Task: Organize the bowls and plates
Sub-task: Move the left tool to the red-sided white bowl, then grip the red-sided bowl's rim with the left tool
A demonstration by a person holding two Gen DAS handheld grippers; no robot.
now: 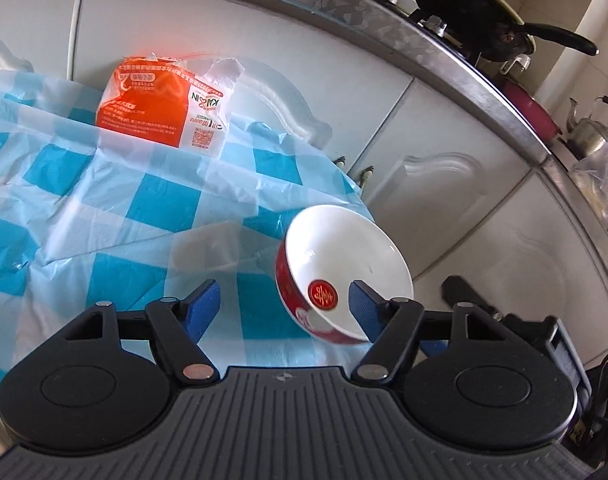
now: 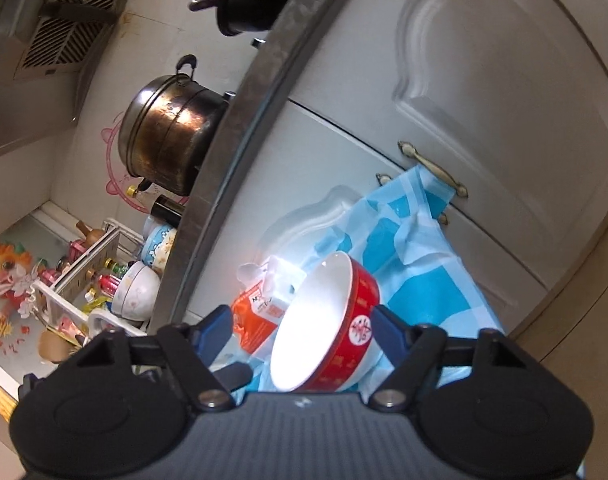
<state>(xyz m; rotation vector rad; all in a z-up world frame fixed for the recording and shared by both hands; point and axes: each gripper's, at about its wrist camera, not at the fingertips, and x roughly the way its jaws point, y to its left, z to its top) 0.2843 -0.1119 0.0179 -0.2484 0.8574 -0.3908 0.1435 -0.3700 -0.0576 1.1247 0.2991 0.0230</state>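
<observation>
A red-and-white bowl (image 1: 344,276) is seen tipped on its side over the blue-checked plastic tablecloth (image 1: 152,200), its white inside facing the left wrist camera and its rim touching the left gripper (image 1: 284,300)'s right-hand blue pad, though those fingers are spread wide and nothing is pinched. From the right wrist view the same bowl (image 2: 324,332) sits between the right gripper (image 2: 300,328)'s fingers, also spread apart, with real contact hard to call. An orange-and-white packet (image 1: 160,108) is propped behind, against the white cabinet doors (image 1: 464,184).

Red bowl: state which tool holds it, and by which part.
Cannot be told. The red bowl is tilted, yet the left tool and right tool are both wide open, each with only one pad at its wall.
</observation>
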